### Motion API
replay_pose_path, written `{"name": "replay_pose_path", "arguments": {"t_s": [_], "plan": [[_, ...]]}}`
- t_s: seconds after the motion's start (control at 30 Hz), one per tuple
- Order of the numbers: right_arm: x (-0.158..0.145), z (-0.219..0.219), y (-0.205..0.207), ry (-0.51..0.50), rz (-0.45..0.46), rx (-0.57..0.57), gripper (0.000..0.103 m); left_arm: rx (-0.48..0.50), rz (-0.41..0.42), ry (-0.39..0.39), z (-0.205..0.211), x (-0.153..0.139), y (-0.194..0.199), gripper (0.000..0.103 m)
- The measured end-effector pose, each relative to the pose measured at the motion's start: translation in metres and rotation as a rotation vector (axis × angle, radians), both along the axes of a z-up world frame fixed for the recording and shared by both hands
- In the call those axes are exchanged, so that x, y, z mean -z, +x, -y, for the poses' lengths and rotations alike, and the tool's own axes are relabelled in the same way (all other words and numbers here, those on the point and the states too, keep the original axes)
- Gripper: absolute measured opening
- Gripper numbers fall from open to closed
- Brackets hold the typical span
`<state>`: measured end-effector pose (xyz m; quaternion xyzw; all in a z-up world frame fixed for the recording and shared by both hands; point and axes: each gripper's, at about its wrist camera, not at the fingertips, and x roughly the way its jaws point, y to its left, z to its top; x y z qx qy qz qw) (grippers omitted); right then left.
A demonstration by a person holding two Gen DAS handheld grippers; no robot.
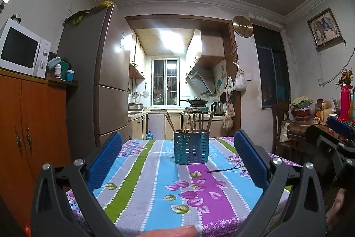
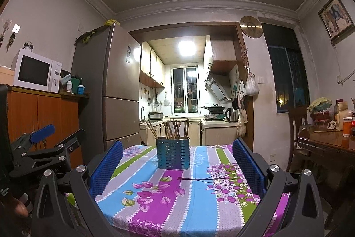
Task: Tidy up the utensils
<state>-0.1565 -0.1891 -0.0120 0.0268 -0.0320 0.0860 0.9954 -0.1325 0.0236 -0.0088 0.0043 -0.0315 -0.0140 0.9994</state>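
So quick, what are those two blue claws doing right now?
Left gripper: open, holding nothing.
Right gripper: open, holding nothing.

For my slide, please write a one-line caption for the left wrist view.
Open left tongs face a blue perforated holder of wooden chopsticks on a floral tablecloth.

you're looking at a white microwave sitting on an orange cabinet, a tall fridge standing beside it, and a round clock hanging by the kitchen doorway.
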Motion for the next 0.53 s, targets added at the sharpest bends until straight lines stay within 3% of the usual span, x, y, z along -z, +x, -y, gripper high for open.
{"name": "replay_pose_path", "arguments": {"t_s": [0.2, 0.53], "plan": [[0.0, 0.001, 0.001, 0.0, -0.004, -0.004, 0.098, 0.01, 0.023, 0.008, -0.001, -0.001, -0.002, 0.097], [-0.001, 0.005, 0.009, 0.001, -0.02, 0.003, 0.098, 0.008, -0.02, -0.014, -0.007, -0.001, 0.01, 0.098]]}}
